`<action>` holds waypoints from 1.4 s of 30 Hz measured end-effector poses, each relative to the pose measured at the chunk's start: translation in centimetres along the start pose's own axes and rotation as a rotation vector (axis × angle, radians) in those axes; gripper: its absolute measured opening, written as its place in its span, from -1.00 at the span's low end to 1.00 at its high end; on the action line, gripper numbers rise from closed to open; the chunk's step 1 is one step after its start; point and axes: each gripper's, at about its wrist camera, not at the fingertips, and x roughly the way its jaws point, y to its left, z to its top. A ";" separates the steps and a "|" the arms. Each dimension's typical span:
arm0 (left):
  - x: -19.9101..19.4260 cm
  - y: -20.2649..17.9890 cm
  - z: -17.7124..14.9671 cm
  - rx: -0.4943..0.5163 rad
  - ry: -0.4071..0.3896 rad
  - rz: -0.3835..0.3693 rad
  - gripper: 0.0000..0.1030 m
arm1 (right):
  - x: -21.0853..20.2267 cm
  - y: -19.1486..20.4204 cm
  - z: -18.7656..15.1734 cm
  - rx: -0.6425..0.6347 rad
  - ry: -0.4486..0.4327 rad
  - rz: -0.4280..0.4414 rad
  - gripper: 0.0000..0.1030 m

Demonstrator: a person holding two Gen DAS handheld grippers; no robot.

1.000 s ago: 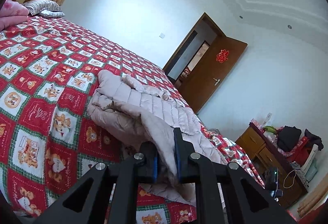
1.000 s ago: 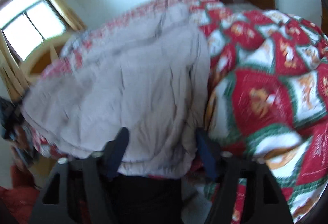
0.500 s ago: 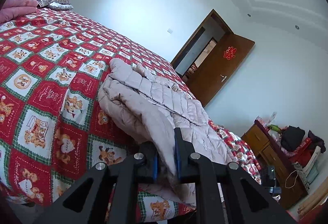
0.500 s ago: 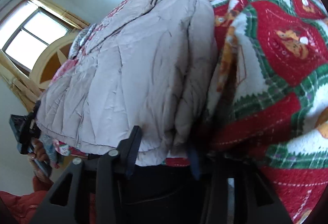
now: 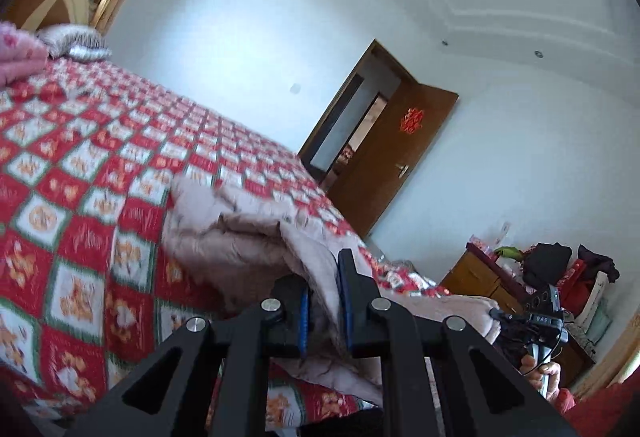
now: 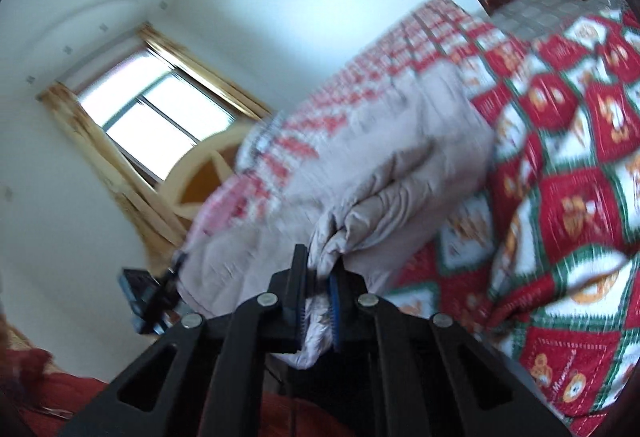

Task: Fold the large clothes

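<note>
The beige padded jacket (image 5: 224, 249) lies near the foot edge of the bed (image 5: 80, 197), with bare quilt beyond it. The left gripper (image 5: 323, 305) and right gripper (image 6: 318, 301) each have jaws nearly closed, pinching the jacket's near hem.

Motion blur smears the beige padded jacket (image 6: 384, 173) and the red patterned bedspread (image 6: 568, 141) in the right wrist view, leaving the quilt's printed figures unreadable. The left gripper (image 5: 325, 301) hides the jacket hem pinched between its pads. The cluttered dresser (image 5: 492, 277) in the far corner is too small to itemise.
</note>
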 end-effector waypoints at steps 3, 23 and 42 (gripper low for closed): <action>0.4 0.0 2.3 -0.038 -0.025 0.008 -0.76 | 0.3 1.8 2.4 -0.025 -0.060 0.017 -0.75; 33.6 15.6 13.0 -0.218 0.236 0.498 -0.65 | 24.2 -10.2 21.1 -0.033 -0.100 -0.425 -0.67; 36.7 23.1 9.7 -0.333 0.276 0.348 -0.43 | 32.4 -20.1 21.0 -0.022 0.039 -0.589 -0.44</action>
